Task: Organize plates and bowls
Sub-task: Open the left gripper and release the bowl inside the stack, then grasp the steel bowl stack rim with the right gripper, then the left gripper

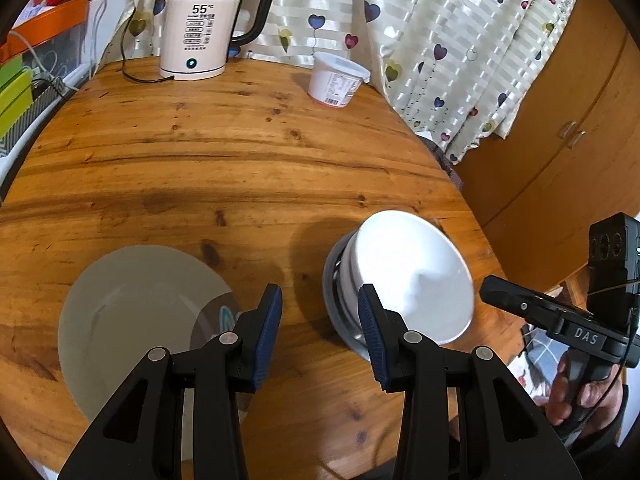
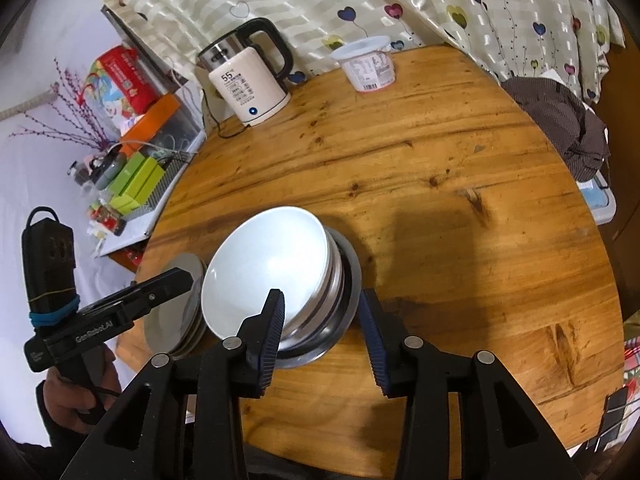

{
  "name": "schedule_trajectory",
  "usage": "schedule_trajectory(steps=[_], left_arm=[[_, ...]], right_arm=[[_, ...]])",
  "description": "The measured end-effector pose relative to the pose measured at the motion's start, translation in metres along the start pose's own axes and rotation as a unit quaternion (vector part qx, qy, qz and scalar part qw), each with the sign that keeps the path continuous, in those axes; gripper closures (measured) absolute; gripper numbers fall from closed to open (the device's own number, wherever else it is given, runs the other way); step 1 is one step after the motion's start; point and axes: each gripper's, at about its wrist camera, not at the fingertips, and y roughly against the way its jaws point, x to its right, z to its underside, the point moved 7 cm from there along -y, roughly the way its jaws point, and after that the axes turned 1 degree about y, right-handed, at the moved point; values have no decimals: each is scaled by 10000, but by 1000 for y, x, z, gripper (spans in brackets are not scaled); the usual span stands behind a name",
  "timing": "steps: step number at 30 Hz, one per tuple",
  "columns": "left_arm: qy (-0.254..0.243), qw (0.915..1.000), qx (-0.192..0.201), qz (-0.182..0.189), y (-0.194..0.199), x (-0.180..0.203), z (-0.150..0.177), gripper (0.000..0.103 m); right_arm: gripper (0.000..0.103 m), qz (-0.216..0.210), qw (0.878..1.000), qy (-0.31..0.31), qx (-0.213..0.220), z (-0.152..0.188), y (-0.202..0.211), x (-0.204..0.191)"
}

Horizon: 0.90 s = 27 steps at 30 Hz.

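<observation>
A white bowl (image 1: 412, 276) sits nested in a steel bowl (image 1: 340, 312) on the round wooden table (image 1: 240, 168); the stack looks tilted. A stack of white plates (image 1: 136, 312) lies to its left. My left gripper (image 1: 320, 320) is open and empty, hovering between the plates and the bowls. In the right wrist view the white bowl (image 2: 264, 272) sits in the steel bowl (image 2: 344, 304), with the plates (image 2: 176, 312) behind at left. My right gripper (image 2: 322, 320) is open and empty, its jaws just in front of the bowl stack.
A white electric kettle (image 1: 198, 24) with its cord stands at the table's back. A white lidded tub (image 1: 338, 80) is at the back right. A curtain (image 1: 440, 40) hangs behind. Brown cloth (image 2: 560, 120) lies off the table's right edge. A cluttered shelf (image 2: 132, 152) is on the left.
</observation>
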Motion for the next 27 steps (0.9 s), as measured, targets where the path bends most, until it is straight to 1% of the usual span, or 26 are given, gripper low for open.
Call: schedule_trajectory(steps=[8,13,15,19,27], left_arm=[[-42,9995,-41,-326,0,-9,9,63],[-48,9991,-147,-391,-6,-11,14,63],[-54,9990,-194,-388,-8,-11,16,63],[-51,9992,-263,-280,-11,-9,19,63],[210,9984,-473,222,-19,-8,25,63]], right_arm=[[65,116,9999,-98,-77,9,-2,9],[67,135,9997,-141,-116,11,-3,12],[69,129,9997,-163,-148,12,-5,13],[73,99,9995,-218,-207,14,-10,15],[77,-75,9991,-336,-253,17,-15,18]])
